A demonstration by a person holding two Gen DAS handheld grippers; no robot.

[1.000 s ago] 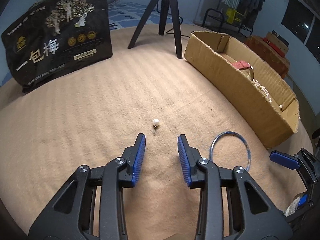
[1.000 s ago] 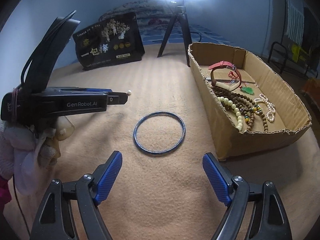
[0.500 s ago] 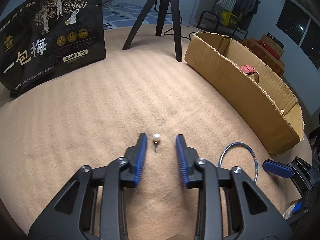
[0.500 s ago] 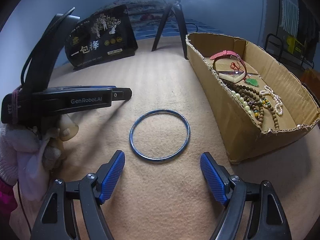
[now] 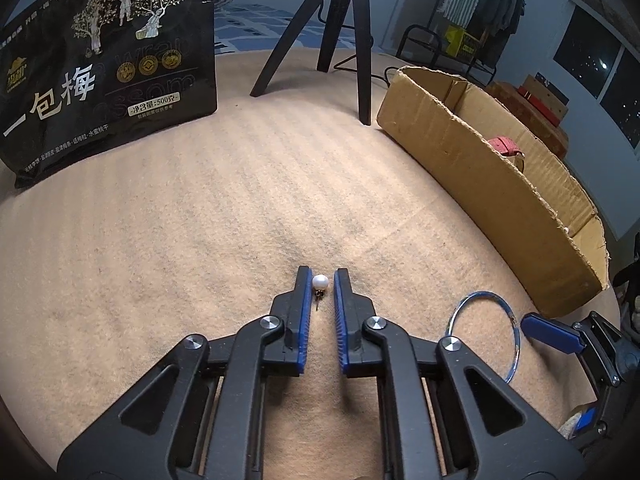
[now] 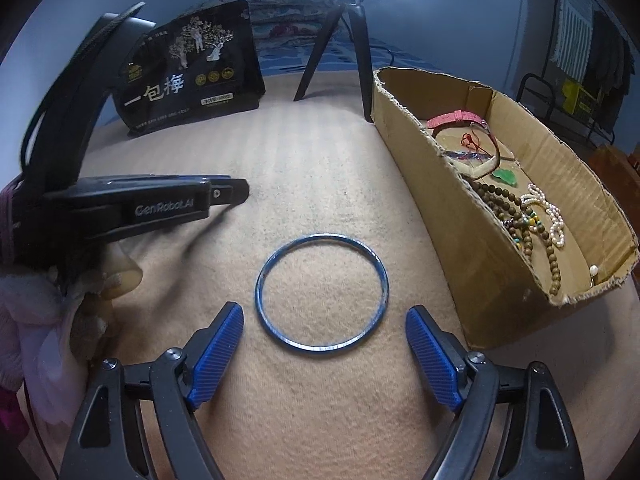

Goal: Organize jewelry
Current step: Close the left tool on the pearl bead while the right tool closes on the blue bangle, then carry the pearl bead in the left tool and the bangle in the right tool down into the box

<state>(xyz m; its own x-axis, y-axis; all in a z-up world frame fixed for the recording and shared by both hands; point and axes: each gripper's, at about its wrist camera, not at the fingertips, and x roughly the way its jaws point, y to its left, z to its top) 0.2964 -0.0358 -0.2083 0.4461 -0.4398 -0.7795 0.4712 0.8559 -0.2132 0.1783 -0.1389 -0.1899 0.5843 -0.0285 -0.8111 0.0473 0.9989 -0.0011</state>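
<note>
A white pearl earring (image 5: 320, 281) lies on the tan blanket between the tips of my left gripper (image 5: 321, 278). The jaws are narrowed around it, with small gaps still showing on both sides. A blue bangle (image 6: 322, 294) lies flat on the blanket just ahead of my right gripper (image 6: 324, 340), which is wide open and empty. The bangle also shows in the left wrist view (image 5: 484, 334). A cardboard box (image 6: 472, 240) on the right holds bead strings, a pearl strand, a green pendant and a pink strap.
A black snack bag (image 5: 104, 80) stands at the back left. A black tripod (image 5: 340, 20) stands behind the box. The left gripper (image 6: 152, 204) and its gloved hand fill the left of the right wrist view. A clothes rack stands far right.
My left gripper has moved forward over the pearl earring and its jaws have narrowed around it. My right gripper has moved closer to the blue bangle and stays open.
</note>
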